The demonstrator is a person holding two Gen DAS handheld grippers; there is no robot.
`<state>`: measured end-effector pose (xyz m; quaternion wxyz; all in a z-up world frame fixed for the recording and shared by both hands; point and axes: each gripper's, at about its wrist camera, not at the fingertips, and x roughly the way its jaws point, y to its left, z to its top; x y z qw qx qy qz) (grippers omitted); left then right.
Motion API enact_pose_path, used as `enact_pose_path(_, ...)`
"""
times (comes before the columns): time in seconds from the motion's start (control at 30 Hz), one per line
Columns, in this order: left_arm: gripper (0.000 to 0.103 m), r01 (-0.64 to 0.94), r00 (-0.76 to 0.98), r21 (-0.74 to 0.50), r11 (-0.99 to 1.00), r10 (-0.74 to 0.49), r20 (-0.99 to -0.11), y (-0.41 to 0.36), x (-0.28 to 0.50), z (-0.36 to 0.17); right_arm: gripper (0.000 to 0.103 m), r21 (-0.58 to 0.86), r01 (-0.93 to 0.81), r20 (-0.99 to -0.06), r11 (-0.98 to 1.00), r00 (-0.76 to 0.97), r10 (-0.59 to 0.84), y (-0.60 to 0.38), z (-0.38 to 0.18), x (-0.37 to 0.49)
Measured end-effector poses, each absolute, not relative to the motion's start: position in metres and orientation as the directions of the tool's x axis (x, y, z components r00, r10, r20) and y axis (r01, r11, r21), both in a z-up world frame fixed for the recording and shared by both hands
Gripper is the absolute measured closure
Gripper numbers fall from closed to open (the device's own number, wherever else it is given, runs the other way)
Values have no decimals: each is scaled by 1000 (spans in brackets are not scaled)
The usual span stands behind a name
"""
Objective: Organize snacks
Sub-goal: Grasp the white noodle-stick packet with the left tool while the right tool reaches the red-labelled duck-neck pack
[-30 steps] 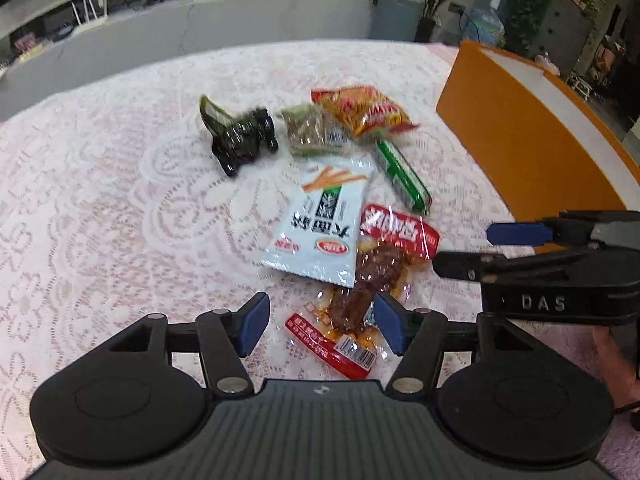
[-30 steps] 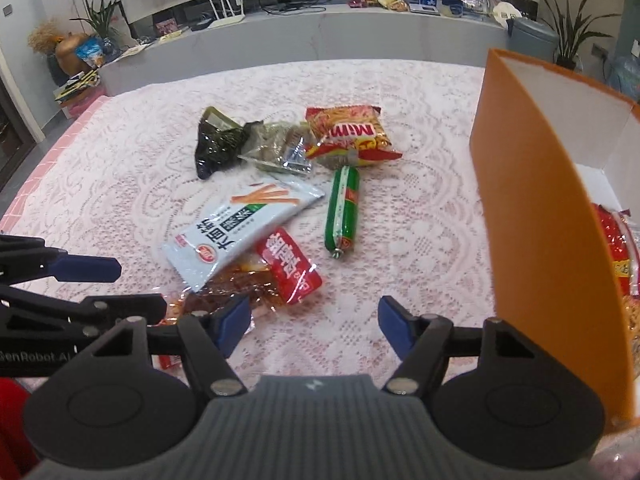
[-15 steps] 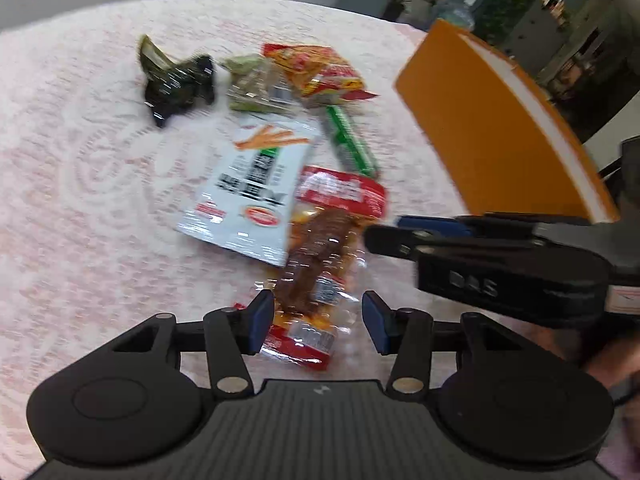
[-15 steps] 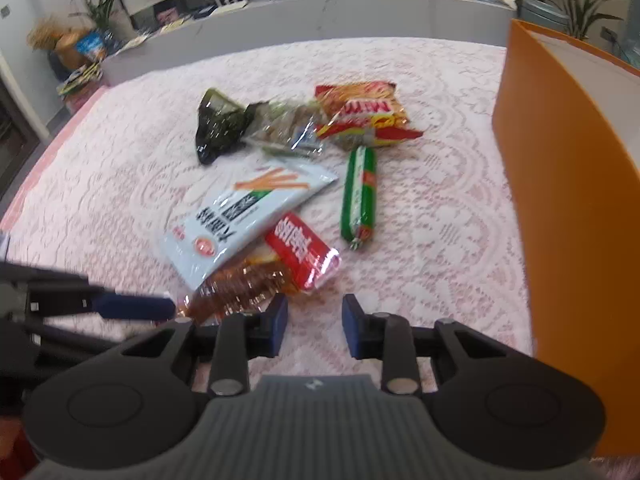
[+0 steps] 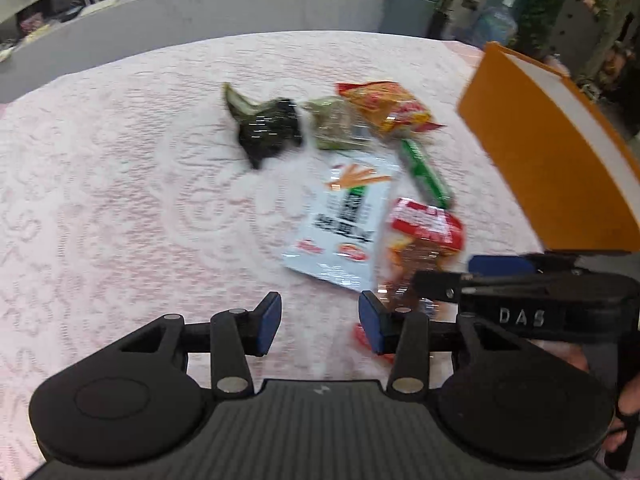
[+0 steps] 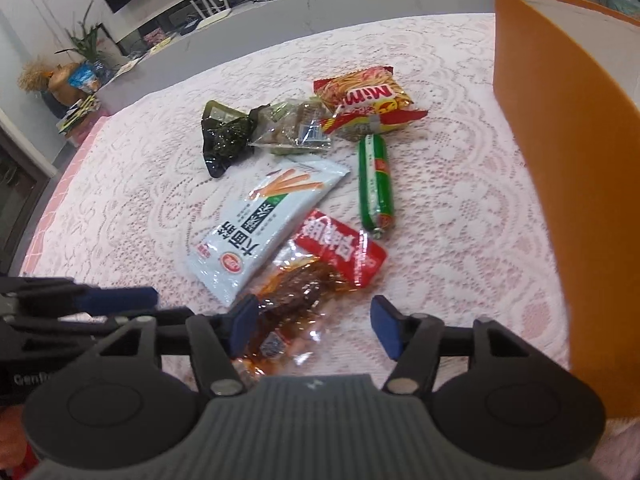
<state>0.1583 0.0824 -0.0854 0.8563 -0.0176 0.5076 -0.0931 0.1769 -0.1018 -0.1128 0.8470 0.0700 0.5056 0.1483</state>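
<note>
Both grippers hang over a desk (image 6: 460,208) covered with a pink lace cloth, pointing steeply down at a scatter of snacks.

The right gripper (image 6: 314,326) has just been opening; its blue fingers (image 6: 242,322) stand apart with the clear end of a red meat snack packet (image 6: 312,280) lying between them, and neither pad presses on it.

The left gripper (image 5: 318,322) has just been narrowing a little. Its fingers (image 5: 268,322) stand a modest way apart over bare cloth, holding nothing, with the meat packet just to the right of them.

A white bag of stick snacks (image 6: 260,232) lies touching the meat packet. A green sausage (image 6: 375,184) lies beside it. Farther back a dark green packet (image 6: 226,136), a clear packet (image 6: 294,128) and a yellow-and-red noodle bag (image 6: 366,100) sit close together.

An orange box (image 6: 560,152) stands on the right edge of the desk, well apart from the snacks.
</note>
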Motion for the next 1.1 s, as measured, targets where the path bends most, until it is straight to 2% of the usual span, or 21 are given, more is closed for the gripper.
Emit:
enact_pose_path(0.2, 52, 89, 478, -125, 988, -152, -865, 96, 158, -89, 37, 187, -152, -865, 971, 443, 236, -71, -118, 174)
enact_pose_path(0.27, 52, 70, 477, -131, 989, -149, -867, 101, 158, -91, 31, 149, -141, -867, 979, 457, 198, -64, -120, 174)
enact_pose_path(0.43, 52, 52, 473, -159, 986, -164, -866, 106, 157, -93, 29, 101, -130, -868, 986, 473, 151, -55, -124, 174)
enact_pose_path(0.67, 45, 82, 493, -162, 983, -181, -851, 101, 156, -90, 41, 83, -164, -865, 983, 479, 153, -58, -122, 173)
enact_pose_path(0.83, 45, 127, 497, -146, 981, -190, -847, 91, 163, -87, 45, 91, -221, -867, 971, 462, 186, -76, -113, 175)
enact_pose_path(0.97, 32, 213, 501, -99, 972, -196, -843, 71, 176, -81, 45, 65, -269, -862, 961, 470, 189, -96, -103, 182)
enact_pose_path(1.03, 32, 253, 502, -61, 965, -185, -845, 59, 184, -82, 45, 57, -290, -855, 955, 480, 197, -105, -100, 187)
enact_pose_path(1.1, 27, 291, 504, -22, 957, -173, -846, 48, 193, -86, 45, 37, -321, -857, 946, 477, 195, -109, -100, 192)
